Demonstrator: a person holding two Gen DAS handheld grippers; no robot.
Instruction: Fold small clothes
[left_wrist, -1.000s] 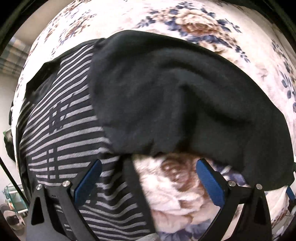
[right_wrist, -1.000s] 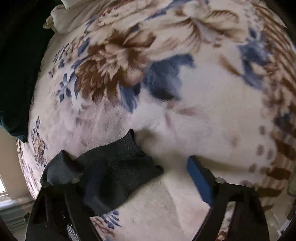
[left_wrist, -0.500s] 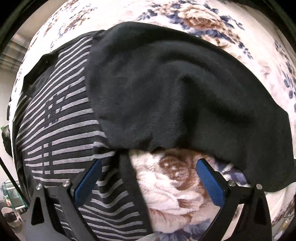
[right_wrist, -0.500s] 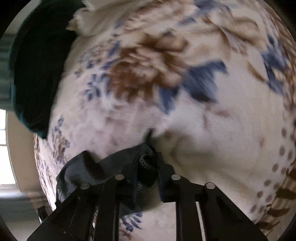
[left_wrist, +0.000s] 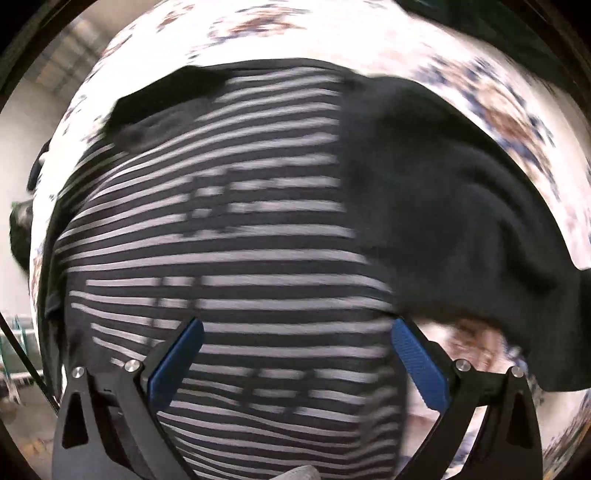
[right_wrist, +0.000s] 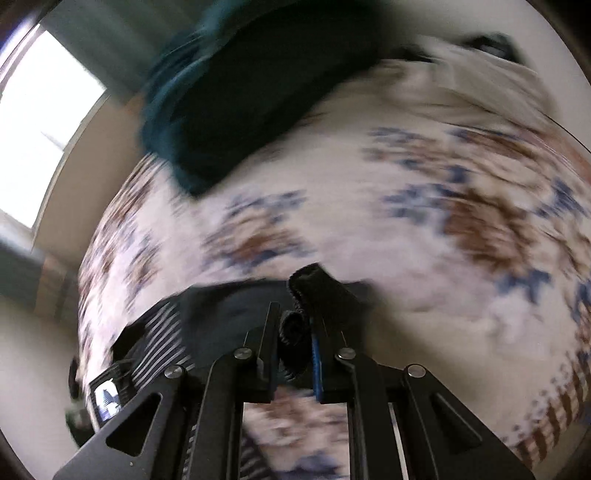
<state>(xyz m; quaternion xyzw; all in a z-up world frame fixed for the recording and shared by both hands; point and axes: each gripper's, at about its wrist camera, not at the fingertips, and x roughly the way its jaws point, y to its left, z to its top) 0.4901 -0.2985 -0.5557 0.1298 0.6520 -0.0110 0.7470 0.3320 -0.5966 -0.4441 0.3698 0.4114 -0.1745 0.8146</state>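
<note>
A black garment with grey stripes (left_wrist: 236, 266) lies spread on a floral blanket (left_wrist: 332, 33), its plain black part (left_wrist: 450, 206) folded over at the right. My left gripper (left_wrist: 295, 354) is open and empty, hovering over the striped part. My right gripper (right_wrist: 293, 332) is shut on a bunched black edge of the garment (right_wrist: 321, 291) and holds it above the blanket (right_wrist: 443, 258). The striped part also shows at the lower left of the right wrist view (right_wrist: 159, 343).
A dark teal folded cloth (right_wrist: 236, 96) lies on the blanket at the far side in the right wrist view. A white cloth (right_wrist: 472, 85) lies beside it. A bright window (right_wrist: 40, 122) is at the left. The view is motion-blurred.
My right gripper closed on the black edge and lifted it, swinging toward the teal cloth. My left gripper moved left from the black fold's edge to over the striped part.
</note>
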